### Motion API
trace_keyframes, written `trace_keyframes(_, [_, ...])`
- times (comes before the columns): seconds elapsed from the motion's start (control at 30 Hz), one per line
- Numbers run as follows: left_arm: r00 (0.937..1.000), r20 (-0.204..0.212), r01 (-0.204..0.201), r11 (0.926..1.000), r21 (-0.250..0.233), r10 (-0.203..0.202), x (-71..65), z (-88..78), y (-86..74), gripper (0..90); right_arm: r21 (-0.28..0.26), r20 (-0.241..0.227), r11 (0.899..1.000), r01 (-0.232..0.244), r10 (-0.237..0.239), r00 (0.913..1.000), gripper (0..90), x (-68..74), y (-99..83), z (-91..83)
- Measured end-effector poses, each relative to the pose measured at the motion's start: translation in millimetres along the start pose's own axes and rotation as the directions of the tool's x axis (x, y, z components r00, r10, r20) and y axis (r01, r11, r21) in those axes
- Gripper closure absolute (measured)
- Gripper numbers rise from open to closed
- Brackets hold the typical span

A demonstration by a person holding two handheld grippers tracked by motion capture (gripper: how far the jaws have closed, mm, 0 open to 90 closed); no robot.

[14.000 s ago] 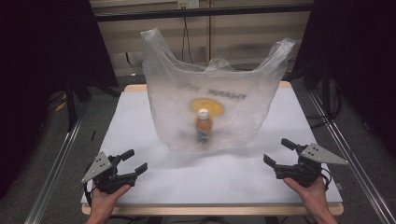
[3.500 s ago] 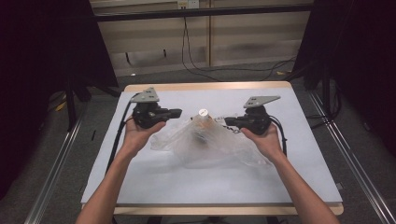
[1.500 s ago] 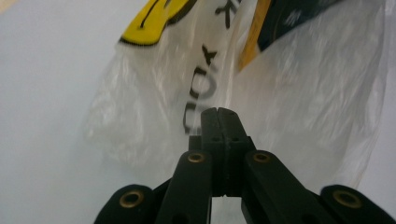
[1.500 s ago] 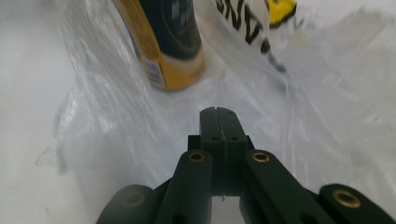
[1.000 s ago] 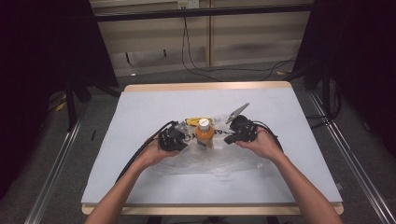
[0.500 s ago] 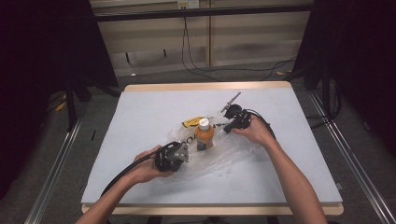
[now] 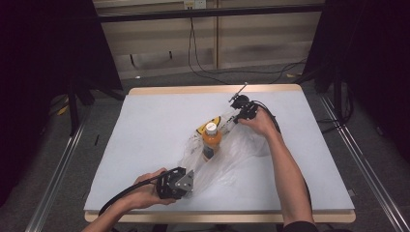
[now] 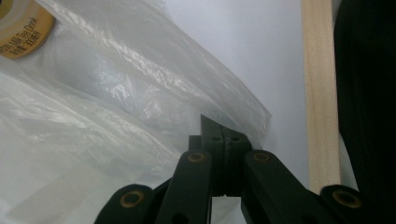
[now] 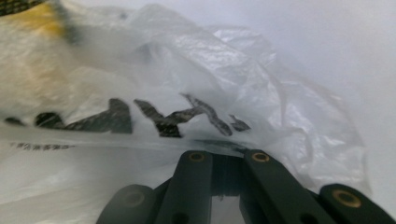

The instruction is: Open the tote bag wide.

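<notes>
Glossy crinkled plastic bag (image 7: 227, 159); matt white tabletop (image 7: 145, 130), wooden edge.

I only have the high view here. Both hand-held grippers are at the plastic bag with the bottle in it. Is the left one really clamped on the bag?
Observer: Yes. In the left gripper view the left hand-held gripper has its jaws shut on a fold of the plastic bag.
Operator: Where on the table is that?
Observer: Near the edge: the table's wooden rim runs close beside the jaws in that view.
Operator: And the right one?
Observer: The right hand-held gripper is shut on the bag too, just below a line of black print on the plastic.
Operator: Can you see the bottle from there?
Observer: Only a blurred yellow patch behind the plastic; I cannot tell what it is.
</notes>
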State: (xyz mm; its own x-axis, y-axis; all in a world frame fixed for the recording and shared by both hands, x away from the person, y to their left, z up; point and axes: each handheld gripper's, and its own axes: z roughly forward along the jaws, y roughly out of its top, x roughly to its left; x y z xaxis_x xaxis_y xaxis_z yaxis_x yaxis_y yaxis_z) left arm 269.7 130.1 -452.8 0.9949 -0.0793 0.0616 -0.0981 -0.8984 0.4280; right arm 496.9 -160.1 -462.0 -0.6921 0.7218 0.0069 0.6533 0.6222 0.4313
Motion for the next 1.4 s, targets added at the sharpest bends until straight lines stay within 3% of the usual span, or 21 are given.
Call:
trace_keyframes(0.07, [0.9999,0.011,0.008,0.9999,-0.013,-0.007,0.1,-1.0,-2.7,90.0,-0.003,0.035,1.0,-0.015,0.015,0.9993,90.0,-2.9,3.3,2.3])
trace_keyframes(0.17, [0.9991,0.035,0.024,0.9991,-0.035,-0.023,1.9,-1.3,-6.2,90.0,-0.023,0.023,0.998,-0.051,0.052,0.9984,90.0,-9.0,1.6,3.1])
trace_keyframes(0.37, [0.9975,0.055,0.049,0.9963,-0.07,-0.046,6.6,-1.4,-9.5,90.0,-0.017,0.055,0.998,-0.055,0.056,0.9969,90.0,-9.4,3.3,3.3])
trace_keyframes(0.43, [0.9965,0.052,0.069,0.9942,-0.083,-0.065,7.3,-2.0,-10.1,90.0,-0.008,0.032,0.999,-0.034,0.034,0.9989,90.0,-7.5,2.8,0.9])
trace_keyframes(0.53, [0.9947,0.05,0.096,0.9859,-0.137,-0.09,14.9,-8.6,-10.2,90.0,-0.022,0.013,0.999,-0.024,0.024,0.9996,90.0,-4.5,0.8,-5.8])
trace_keyframes(0.63, [0.9934,0.016,0.115,0.9727,-0.202,-0.114,22.2,-20.0,-7.6,90.0,-0.095,-0.033,0.995,0.01,-0.013,0.9994,90.0,4.2,-1.4,-26.2])
trace_keyframes(0.73, [0.9931,0.014,0.117,0.9686,-0.219,-0.117,31.0,-32.5,-2.5,90.0,-0.119,-0.045,0.993,0.027,-0.032,0.9984,90.0,10.8,-2.5,-35.8])
trace_keyframes(0.83, [0.9897,-0.019,0.132,0.9555,-0.264,-0.142,40.5,-44.4,1.2,90.0,-0.159,-0.067,0.985,0.062,-0.073,0.995,90.0,24.8,-8.1,-49.6])
trace_keyframes(0.87, [0.9853,-0.026,0.153,0.9411,-0.301,-0.169,49.9,-51.4,2.1,90.0,-0.167,-0.078,0.983,0.069,-0.083,0.9936,90.0,28.2,-10.5,-51.4])
trace_keyframes(0.9, [0.9853,-0.026,0.153,0.9411,-0.301,-0.169,49.9,-51.4,2.1,90.0,-0.178,-0.074,0.981,0.079,-0.093,0.9929,90.0,32.0,-13.5,-53.4])
trace_keyframes(0.97, [0.9793,-0.007,0.187,0.9178,-0.35,-0.202,61.8,-56.5,1.6,90.0,-0.194,-0.084,0.978,0.076,-0.093,0.9921,90.0,36.0,-17.3,-55.4])
trace_keyframes(1.0, [0.9754,-0.022,0.198,0.9151,-0.351,-0.219,67.6,-56.9,2.3,90.0,-0.202,-0.092,0.976,0.085,-0.106,0.9901,90.0,39.6,-21.0,-56.4])
trace_keyframes(1.07, [0.9698,-0.091,0.191,0.937,-0.292,-0.226,81.1,-52.6,6.0,90.0,-0.215,-0.082,0.972,0.094,-0.113,0.9901,90.0,46.5,-27.5,-57.5])
trace_keyframes(1.13, [0.9575,-0.095,0.243,0.9389,-0.244,-0.272,103.5,-36.7,9.4,90.0,-0.239,-0.101,0.964,0.116,-0.144,0.9845,90.0,52.4,-31.2,-58.1])
trace_keyframes(1.17, [0.9575,-0.095,0.243,0.9389,-0.244,-0.272,103.5,-36.7,9.4,90.0,-0.235,-0.104,0.965,0.121,-0.148,0.9834,90.0,55.3,-31.7,-57.2])
trace_keyframes(1.23, [0.9462,-0.117,0.273,0.9383,-0.212,-0.302,116.7,-21.5,9.9,90.0,-0.223,-0.106,0.965,0.135,-0.162,0.9811,90.0,59.1,-33.7,-52.7])
trace_keyframes(1.27, [0.9431,-0.134,0.279,0.9435,-0.179,-0.304,122.5,-13.4,9.4,90.0,-0.207,-0.114,0.969,0.131,-0.157,0.9809,90.0,60.2,-35.8,-50.0])
trace_keyframes(1.3, [0.9329,-0.154,0.302,0.9401,-0.158,-0.326,128.2,-5.8,7.6,90.0,-0.207,-0.114,0.969,0.131,-0.157,0.9809,90.0,60.2,-35.8,-50.0])
trace_keyframes(1.33, [0.9277,-0.147,0.323,0.9355,-0.144,-0.343,134.9,0.6,4.7,90.0,-0.198,-0.111,0.971,0.135,-0.159,0.981,90.0,60.6,-38.2,-46.5])
trace_keyframes(1.37, [0.9251,-0.168,0.323,0.9385,-0.122,-0.34,140.2,5.9,1.9,90.0,-0.184,-0.121,0.975,0.128,-0.152,0.9809,90.0,61.2,-45.2,-39.0])
trace_keyframes(1.4, [0.916,-0.18,0.343,0.9327,-0.111,-0.358,144.7,10.2,-1.1,90.0,-0.184,-0.121,0.975,0.128,-0.152,0.9809,90.0,61.2,-45.2,-39.0])
